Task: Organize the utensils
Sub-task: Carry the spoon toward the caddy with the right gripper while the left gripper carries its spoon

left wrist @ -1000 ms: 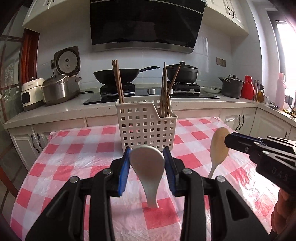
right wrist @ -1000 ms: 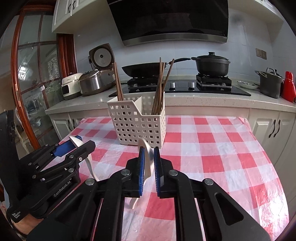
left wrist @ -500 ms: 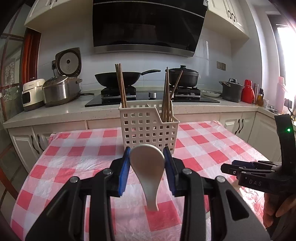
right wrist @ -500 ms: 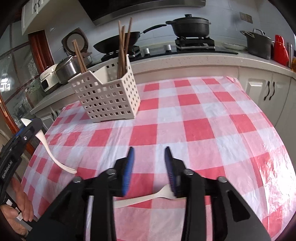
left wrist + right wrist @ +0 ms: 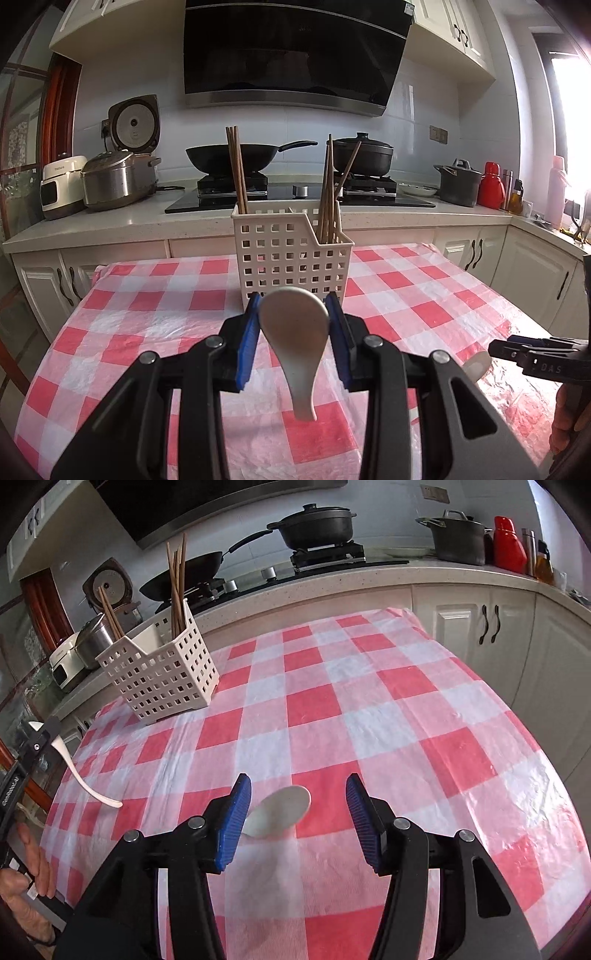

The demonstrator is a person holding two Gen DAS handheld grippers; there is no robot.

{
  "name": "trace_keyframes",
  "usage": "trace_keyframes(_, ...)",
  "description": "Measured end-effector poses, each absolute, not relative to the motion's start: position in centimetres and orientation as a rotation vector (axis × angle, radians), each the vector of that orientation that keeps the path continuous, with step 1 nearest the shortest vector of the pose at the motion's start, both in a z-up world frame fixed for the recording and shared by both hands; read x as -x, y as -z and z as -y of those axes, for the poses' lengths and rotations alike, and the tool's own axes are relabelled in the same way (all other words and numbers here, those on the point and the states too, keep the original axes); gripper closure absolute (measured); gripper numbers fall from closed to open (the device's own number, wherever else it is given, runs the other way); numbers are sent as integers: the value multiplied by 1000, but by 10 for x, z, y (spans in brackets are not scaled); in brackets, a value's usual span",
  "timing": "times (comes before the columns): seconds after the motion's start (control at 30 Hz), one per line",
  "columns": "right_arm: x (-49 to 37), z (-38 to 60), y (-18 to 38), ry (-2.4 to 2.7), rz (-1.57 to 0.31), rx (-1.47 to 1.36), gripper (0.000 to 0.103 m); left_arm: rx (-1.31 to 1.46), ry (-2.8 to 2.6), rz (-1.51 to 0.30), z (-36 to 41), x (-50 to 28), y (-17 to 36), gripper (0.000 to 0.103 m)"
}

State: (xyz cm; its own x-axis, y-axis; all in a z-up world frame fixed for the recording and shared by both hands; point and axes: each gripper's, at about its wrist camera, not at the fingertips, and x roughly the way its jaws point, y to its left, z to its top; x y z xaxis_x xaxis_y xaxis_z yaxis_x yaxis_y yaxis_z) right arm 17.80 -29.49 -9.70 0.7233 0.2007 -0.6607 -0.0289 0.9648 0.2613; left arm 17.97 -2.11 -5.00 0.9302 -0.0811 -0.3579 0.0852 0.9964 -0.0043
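My left gripper (image 5: 294, 314) is shut on a white ceramic spoon (image 5: 295, 332), bowl up and handle hanging down, held above the checkered table just in front of the white slotted utensil basket (image 5: 291, 258). Brown chopsticks (image 5: 236, 170) stand in the basket's compartments. My right gripper (image 5: 298, 805) is open low over the table, its jaws either side of a second white spoon (image 5: 277, 812) lying on the cloth. In the left wrist view the right gripper (image 5: 496, 349) sits at the right with that spoon (image 5: 476, 365) under it. The left gripper's spoon (image 5: 74, 771) shows at the far left.
The table wears a red-and-white checkered plastic cloth (image 5: 369, 709). Behind it runs a kitchen counter (image 5: 110, 225) with a stove, a wok (image 5: 229, 158), pots (image 5: 364, 157), rice cookers (image 5: 114, 177) and a red flask (image 5: 489, 184). White cabinets (image 5: 480, 635) stand to the right.
My right gripper lowered to the table, opened and let go of its spoon, which now lies on the cloth between the jaws. My left gripper kept its spoon and rose slightly.
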Motion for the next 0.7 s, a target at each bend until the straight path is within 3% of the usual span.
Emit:
trace_keyframes(0.2, -175, 282, 119, -146, -824, -235, 52, -15, 99, -379, 26, -178, 56, 69)
trace_keyframes(0.33, -196, 275, 129, -147, -854, -269, 60, -26, 93, -370, 25, -172, 54, 69)
trace_keyframes(0.4, -207, 269, 128, -143, -856, -254, 67, -22, 84, -369, 21, -172, 52, 69)
trace_keyframes(0.47, -219, 259, 127, -157, -855, -243, 85, -16, 77, -368, 19, -172, 50, 69)
trace_keyframes(0.7, -216, 230, 91, -247, -706, -169, 93, -7, 54, -363, 9, -171, 45, 69)
